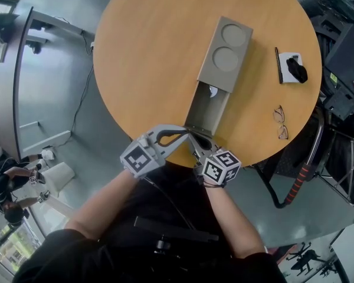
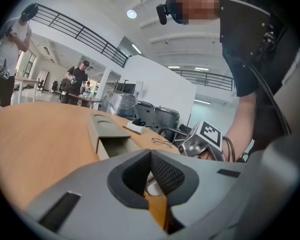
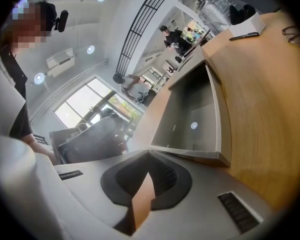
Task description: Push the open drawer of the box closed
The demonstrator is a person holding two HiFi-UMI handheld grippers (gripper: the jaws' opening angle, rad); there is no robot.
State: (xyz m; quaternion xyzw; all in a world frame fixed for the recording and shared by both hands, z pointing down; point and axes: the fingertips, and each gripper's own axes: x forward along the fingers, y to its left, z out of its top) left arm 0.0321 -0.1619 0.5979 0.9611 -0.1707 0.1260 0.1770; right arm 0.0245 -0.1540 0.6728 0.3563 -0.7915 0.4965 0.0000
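A long grey box [image 1: 226, 52] with two round recesses in its lid lies on the round wooden table [image 1: 147, 58]. Its drawer [image 1: 206, 108] stands pulled out toward me, empty inside [image 3: 195, 114]. Both grippers sit at the drawer's near end, by the table edge. My left gripper [image 1: 187, 134] is shut with nothing in it, its tips by the drawer's front left corner. My right gripper [image 1: 196, 142] is also shut and empty, just before the drawer's front wall [image 3: 190, 154]. In the left gripper view the box [image 2: 102, 126] lies ahead, beyond the shut tips [image 2: 151, 154].
A pair of glasses [image 1: 281, 122] lies on the table's right side. Farther back are a white pad with a black object [image 1: 292, 68] and a pen [image 1: 278, 65]. A chair frame with a red-and-black grip [image 1: 298, 178] stands off the table at right.
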